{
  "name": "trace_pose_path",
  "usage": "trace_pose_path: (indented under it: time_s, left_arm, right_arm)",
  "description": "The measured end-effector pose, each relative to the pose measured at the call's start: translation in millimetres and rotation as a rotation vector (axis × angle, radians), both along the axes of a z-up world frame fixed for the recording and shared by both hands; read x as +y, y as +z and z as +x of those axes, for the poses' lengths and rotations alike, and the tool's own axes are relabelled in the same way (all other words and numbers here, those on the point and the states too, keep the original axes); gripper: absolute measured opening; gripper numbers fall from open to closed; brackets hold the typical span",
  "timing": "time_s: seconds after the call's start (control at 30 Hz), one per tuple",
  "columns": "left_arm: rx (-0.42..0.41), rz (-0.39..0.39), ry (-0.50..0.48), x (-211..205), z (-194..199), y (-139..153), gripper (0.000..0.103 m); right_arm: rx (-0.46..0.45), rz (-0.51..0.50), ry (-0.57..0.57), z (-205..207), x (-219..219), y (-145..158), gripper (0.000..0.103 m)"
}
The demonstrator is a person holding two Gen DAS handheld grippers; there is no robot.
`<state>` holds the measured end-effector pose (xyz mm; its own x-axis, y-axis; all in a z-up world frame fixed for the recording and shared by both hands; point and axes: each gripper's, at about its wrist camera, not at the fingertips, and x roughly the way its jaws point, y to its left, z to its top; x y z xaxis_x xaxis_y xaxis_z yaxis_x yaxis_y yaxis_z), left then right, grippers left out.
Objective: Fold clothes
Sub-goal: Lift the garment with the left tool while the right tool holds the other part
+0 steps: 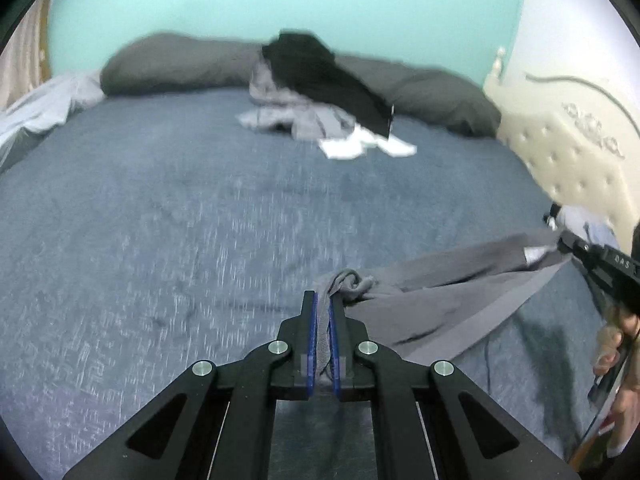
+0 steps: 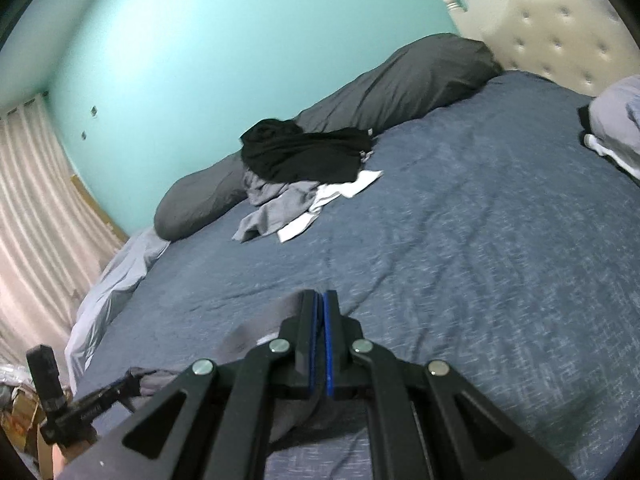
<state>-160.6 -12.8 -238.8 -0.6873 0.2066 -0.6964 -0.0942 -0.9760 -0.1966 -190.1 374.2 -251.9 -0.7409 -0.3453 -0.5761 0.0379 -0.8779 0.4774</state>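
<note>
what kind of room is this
Most likely a bedroom. A bed with a blue cover fills the view, long grey pillows lie along a teal wall, and a tufted cream headboard stands at one end. A pile of unfolded clothes lies on the cover.

Left gripper [image 1: 324,304] clamped, jaws nearly together, grey cloth pinched between pads. Right gripper [image 2: 320,300] likewise closed on cloth. A hand [image 1: 618,344] wrapped round right gripper's handle.
</note>
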Motion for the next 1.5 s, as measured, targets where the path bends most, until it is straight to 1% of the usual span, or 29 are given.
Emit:
trace_pose_path:
  time_s: [0.13, 0.23, 0.33, 0.37, 0.43, 0.47, 0.5, 0.57, 0.6, 0.7, 0.9, 1.0, 1.1, 1.2, 1.3, 1.43, 1.5]
  left_arm:
    - [-0.119, 0.020, -0.041, 3.7, -7.1, -32.5, 0.006]
    - [-0.209, 0.031, -0.076, 9.5, -12.2, -57.4, 0.006]
    - [-0.259, 0.039, -0.108, 16.6, -14.5, -69.2, 0.007]
    - [-0.262, 0.048, -0.105, 16.8, -13.6, -69.7, 0.007]
    - [-0.267, 0.064, -0.098, 17.3, -11.8, -70.7, 0.012]
    - [-0.256, 0.070, -0.083, 13.3, -11.4, -68.1, 0.022]
    - [-0.244, 0.075, -0.069, 9.3, -11.0, -65.6, 0.029]
    - [-0.222, 0.086, -0.041, 1.3, -10.2, -60.4, 0.031]
    - [-0.210, 0.092, -0.027, -2.7, -9.8, -57.9, 0.035]
    - [-0.181, 0.096, 0.000, -10.0, -11.6, -54.0, 0.042]
    - [-0.215, 0.103, 0.027, -17.1, -13.7, -67.6, 0.042]
    - [-0.207, 0.108, 0.053, -22.7, -13.9, -68.8, 0.043]
    - [-0.198, 0.092, 0.039, -20.9, -13.2, -68.4, 0.043]
    - [-0.202, 0.102, 0.031, -22.6, -11.1, -69.2, 0.043]
    - [-0.200, 0.106, 0.024, -22.7, -9.6, -68.2, 0.043]
    - [-0.185, 0.115, 0.028, -28.4, -6.7, -63.5, 0.043]
    - [-0.183, 0.124, 0.030, -32.5, -4.8, -62.5, 0.042]
  right_arm:
    - [-0.037, -0.004, 0.047, -5.9, -16.8, -4.9, 0.003]
    - [-0.084, 0.023, 0.059, -11.2, -23.3, -16.9, 0.003]
    - [-0.127, 0.042, 0.053, -14.4, -22.6, -29.4, 0.003]
    - [-0.135, 0.043, 0.048, -14.5, -20.7, -32.2, 0.003]
    - [-0.144, 0.044, 0.036, -14.1, -16.0, -36.7, 0.003]
    - [-0.148, 0.043, 0.032, -13.9, -14.3, -37.8, 0.003]
    - [-0.149, 0.041, 0.030, -13.7, -13.2, -38.0, 0.003]
    - [-0.149, 0.038, 0.028, -13.1, -11.4, -38.2, 0.003]
    - [-0.146, 0.038, 0.028, -12.7, -11.4, -37.1, 0.003]
    - [-0.129, 0.041, 0.032, -11.0, -13.1, -31.6, 0.004]
    - [-0.115, 0.055, 0.082, -11.7, -25.0, -24.4, 0.006]
    - [-0.124, 0.075, 0.126, -12.7, -36.2, -25.5, 0.006]
    - [-0.131, 0.101, 0.161, -11.9, -47.6, -26.6, 0.006]
    - [-0.136, 0.130, 0.197, -10.6, -59.9, -26.9, 0.006]
    - [-0.150, 0.105, 0.249, -7.4, -78.2, -28.9, 0.005]
    - [-0.193, 0.068, 0.310, -5.0, -109.9, -37.0, 0.003]
    - [-0.215, 0.040, 0.318, -5.3, -121.8, -39.5, 0.003]
